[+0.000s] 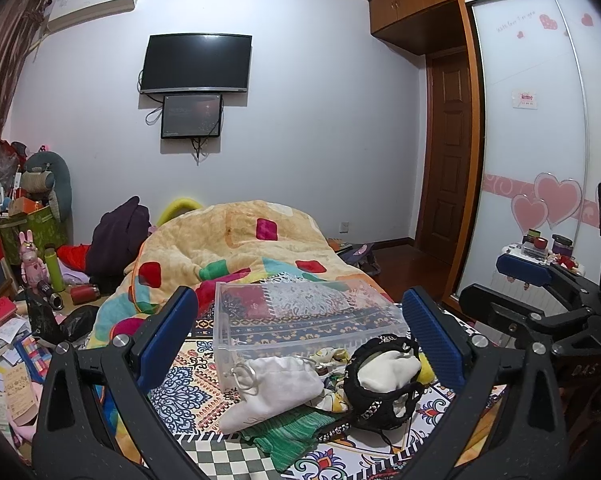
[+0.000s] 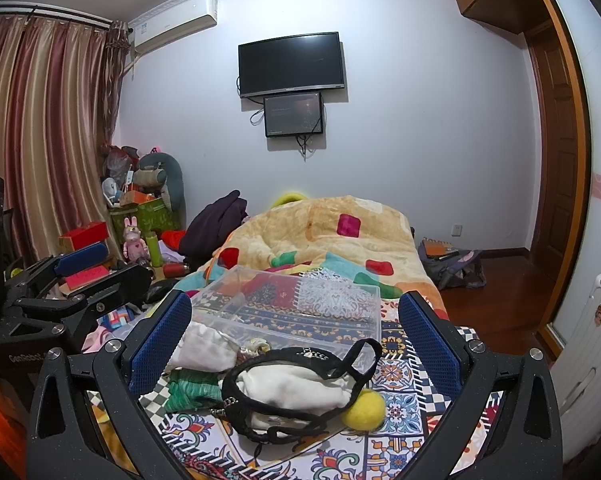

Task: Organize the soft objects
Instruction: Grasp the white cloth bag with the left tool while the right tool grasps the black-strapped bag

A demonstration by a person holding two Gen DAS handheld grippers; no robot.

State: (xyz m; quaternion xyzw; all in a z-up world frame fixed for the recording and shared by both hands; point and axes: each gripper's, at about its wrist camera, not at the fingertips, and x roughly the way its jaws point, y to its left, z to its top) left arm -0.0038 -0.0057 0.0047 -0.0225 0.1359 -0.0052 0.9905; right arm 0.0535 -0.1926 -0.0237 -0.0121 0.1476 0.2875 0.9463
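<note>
A pile of soft things lies on a patterned cloth on the bed, in front of a clear plastic box [image 1: 300, 312] [image 2: 292, 308]. It holds a white drawstring pouch [image 1: 272, 388] [image 2: 204, 348], a green knit cloth [image 1: 296, 432] [image 2: 192, 392], a black mesh bag with white cloth inside [image 1: 384, 384] [image 2: 296, 388], and a yellow felt ball [image 2: 364, 408]. My left gripper [image 1: 300, 344] is open above the pile, empty. My right gripper [image 2: 296, 344] is open around the black bag, not touching it. The right gripper also shows in the left wrist view [image 1: 532, 280].
A yellow quilt [image 1: 236, 248] with coloured patches is heaped on the bed behind the box. Clutter of boxes, toys and bottles [image 1: 32, 264] fills the left floor. A wardrobe with sliding doors [image 1: 540, 140] and a white radiator [image 2: 592, 344] stand on the right.
</note>
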